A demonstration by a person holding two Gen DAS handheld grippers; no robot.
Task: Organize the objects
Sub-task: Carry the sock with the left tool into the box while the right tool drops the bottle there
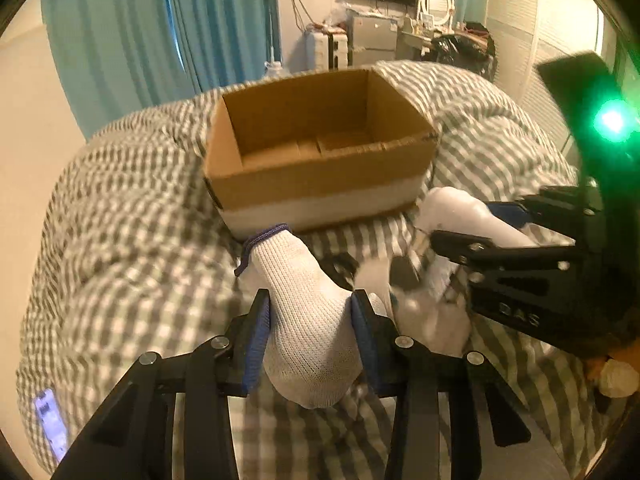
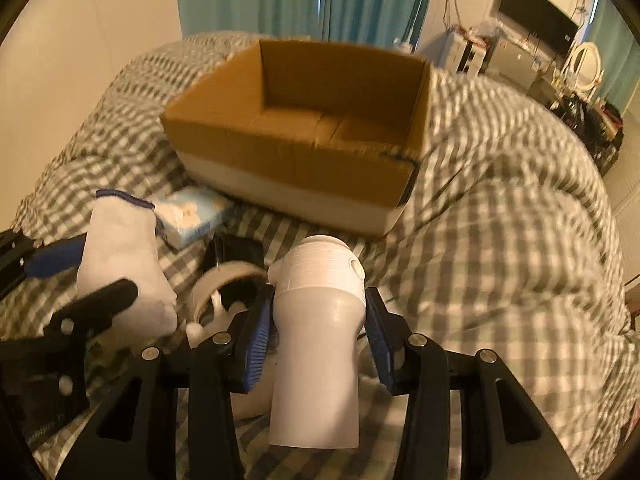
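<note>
Left wrist view: the left gripper (image 1: 312, 316) is clenched on a white knitted glove (image 1: 304, 320), pads pressing its sides, just near of the empty cardboard box (image 1: 320, 184) on the checked quilt (image 1: 120, 240). The glove looks soft and light; a pinch mid-body should hold.

Right wrist view: the right gripper (image 2: 318, 332) grasps a white plastic bottle (image 2: 316, 340) around its body below the cap. It seems stiff, smooth and possibly slippery. A tissue pack (image 2: 192, 220) lies far left.
</note>
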